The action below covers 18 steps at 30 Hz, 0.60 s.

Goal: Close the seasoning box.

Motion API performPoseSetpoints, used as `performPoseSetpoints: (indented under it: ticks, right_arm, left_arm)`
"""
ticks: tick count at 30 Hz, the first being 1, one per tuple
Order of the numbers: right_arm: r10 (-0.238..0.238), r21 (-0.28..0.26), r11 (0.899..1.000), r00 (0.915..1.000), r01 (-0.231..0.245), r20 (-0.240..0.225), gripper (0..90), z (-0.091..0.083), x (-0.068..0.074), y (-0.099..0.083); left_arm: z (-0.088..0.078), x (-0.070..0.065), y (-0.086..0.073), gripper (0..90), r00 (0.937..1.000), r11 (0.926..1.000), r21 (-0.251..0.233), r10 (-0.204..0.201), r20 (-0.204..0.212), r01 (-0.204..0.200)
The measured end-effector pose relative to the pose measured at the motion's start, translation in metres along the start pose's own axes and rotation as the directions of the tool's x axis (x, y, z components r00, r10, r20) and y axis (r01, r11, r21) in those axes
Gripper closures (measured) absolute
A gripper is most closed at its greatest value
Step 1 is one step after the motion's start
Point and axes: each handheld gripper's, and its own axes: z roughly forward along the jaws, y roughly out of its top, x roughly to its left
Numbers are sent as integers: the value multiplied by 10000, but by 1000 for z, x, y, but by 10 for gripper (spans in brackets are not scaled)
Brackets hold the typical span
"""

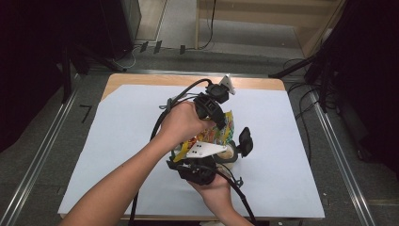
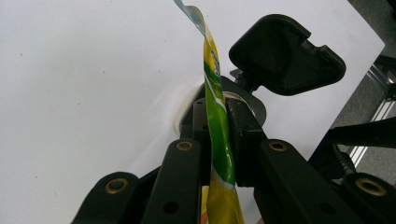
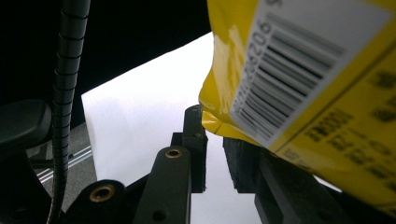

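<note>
Here | crinkly yellow-green foil packet [image 2: 219,140] | pinched edge-on | left hand-held gripper [image 2: 218,126]

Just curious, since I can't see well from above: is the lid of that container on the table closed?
No: in the left gripper view the black lid stands flipped up, off the container beyond the yellow-green packet.

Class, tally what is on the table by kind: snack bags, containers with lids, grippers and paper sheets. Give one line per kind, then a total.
Snack bag: 1
Container with open black lid: 1
Grippers: 2, left gripper, right gripper
White paper sheet: 1
Total: 5
</note>
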Motion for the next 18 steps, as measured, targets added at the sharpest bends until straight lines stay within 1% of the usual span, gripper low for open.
performPoseSetpoints:
  ticks: [5, 9, 12, 18]
  right_arm:
    - [-30, 24, 10000, 9999, 31, -125, 801, 1, 0, 1]
    - [-67, -5, 10000, 9997, 67, -230, 802, 2, 1, 2]
    - [-56, -28, 10000, 9997, 55, -255, 802, 3, 1, 2]
    - [-40, -14, 10000, 9997, 40, -247, 806, 3, 1, 2]
  left_arm:
    - [-2, 1, -2, 835, 10000, 10000, -57, -44, 19, 44]
    - [-4, 0, -2, 835, 10000, 10000, -13, 7, 25, -7]
    - [-4, 1, -2, 835, 9999, 10000, -77, -22, 138, 23]
    - [-4, 2, -3, 835, 9998, 9999, -115, -99, 167, 101]
